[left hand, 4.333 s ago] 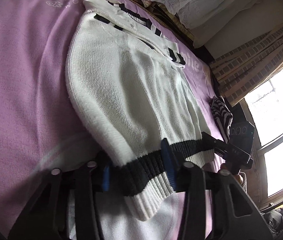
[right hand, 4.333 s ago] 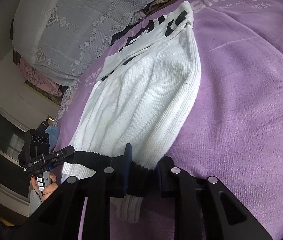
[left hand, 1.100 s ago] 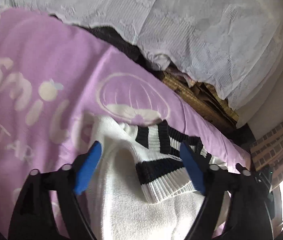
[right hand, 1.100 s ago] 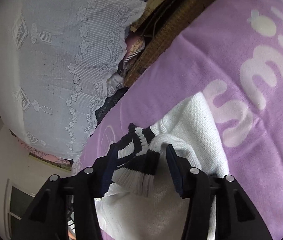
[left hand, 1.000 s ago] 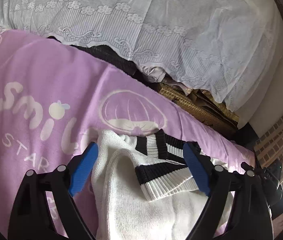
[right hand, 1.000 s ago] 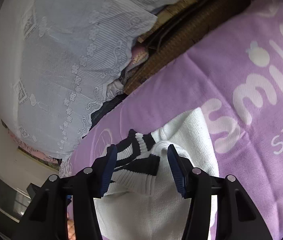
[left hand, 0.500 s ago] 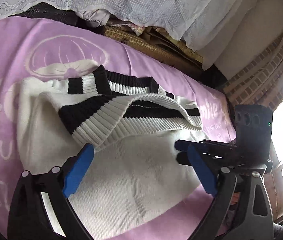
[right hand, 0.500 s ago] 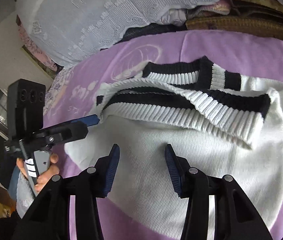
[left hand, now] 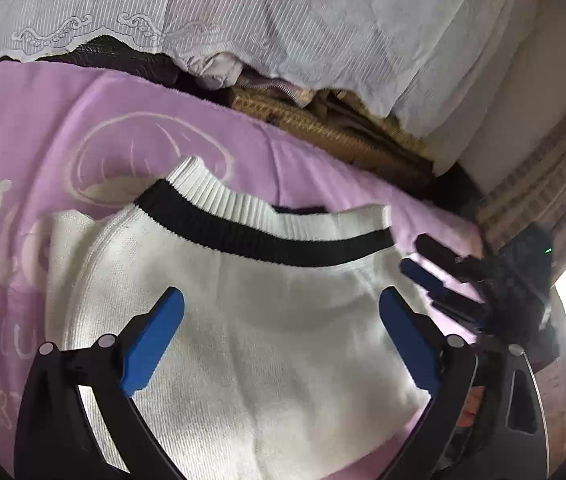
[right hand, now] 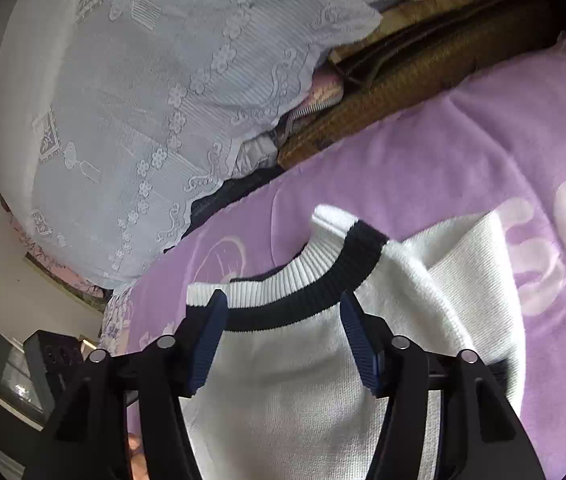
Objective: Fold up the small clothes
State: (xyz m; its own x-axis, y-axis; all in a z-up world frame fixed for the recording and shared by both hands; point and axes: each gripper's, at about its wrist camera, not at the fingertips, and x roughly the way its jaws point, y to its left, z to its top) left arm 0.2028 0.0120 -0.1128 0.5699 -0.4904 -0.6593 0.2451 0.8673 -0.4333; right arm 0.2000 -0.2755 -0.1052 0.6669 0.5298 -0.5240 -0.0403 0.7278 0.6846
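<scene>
A white knit sweater (left hand: 283, 360) lies folded on the purple blanket (left hand: 43, 128). Its black-and-white ribbed hem band (left hand: 267, 236) rests along the far edge. My left gripper (left hand: 281, 308) hovers over the white knit with its blue pads wide apart, still opening, and nothing is pressed between them. My right gripper (right hand: 283, 312) stands over the same fold near the band (right hand: 303, 292), jaws opening, pads clear of the cloth. In the left wrist view the right gripper (left hand: 423, 262) shows at the sweater's right edge.
A heap under a white lace cover (left hand: 283, 20) and a woven straw mat (left hand: 323, 132) border the blanket's far side. The left gripper's camera housing (right hand: 53, 356) shows at lower left in the right wrist view. A bright window lies at the right.
Both grippers carried the hem up to the collar end, laid it down and let go. The band now lies flat across the far edge, and both pairs of pads stand wider.
</scene>
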